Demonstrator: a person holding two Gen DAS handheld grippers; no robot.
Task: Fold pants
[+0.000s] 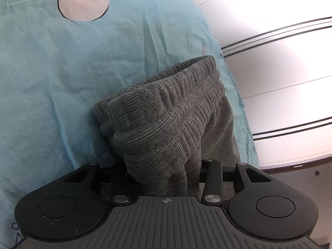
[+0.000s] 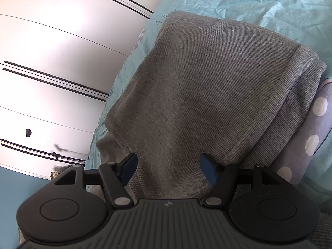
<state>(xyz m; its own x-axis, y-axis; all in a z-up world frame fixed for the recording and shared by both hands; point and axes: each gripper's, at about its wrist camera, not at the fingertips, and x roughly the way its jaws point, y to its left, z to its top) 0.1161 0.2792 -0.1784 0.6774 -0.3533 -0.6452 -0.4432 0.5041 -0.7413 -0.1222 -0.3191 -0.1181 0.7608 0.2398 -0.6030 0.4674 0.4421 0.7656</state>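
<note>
The grey knit pants lie on a light blue bed sheet (image 1: 62, 72). In the left wrist view their ribbed elastic waistband (image 1: 166, 108) is bunched and lifted. My left gripper (image 1: 164, 170) is shut on this waistband; the cloth hides its fingertips. In the right wrist view a folded grey pants leg (image 2: 207, 87) lies flat on the sheet (image 2: 269, 6), with its hem (image 2: 276, 95) at the right. My right gripper (image 2: 168, 170) is open just above the near part of the cloth, its blue-padded fingers (image 2: 129, 169) spread apart and holding nothing.
The bed edge runs beside a white wardrobe with black trim lines (image 1: 280, 41), which also shows in the right wrist view (image 2: 51, 62). The sheet has a pink and white cartoon print (image 1: 83, 0) and a lilac patch with white dots (image 2: 311, 124).
</note>
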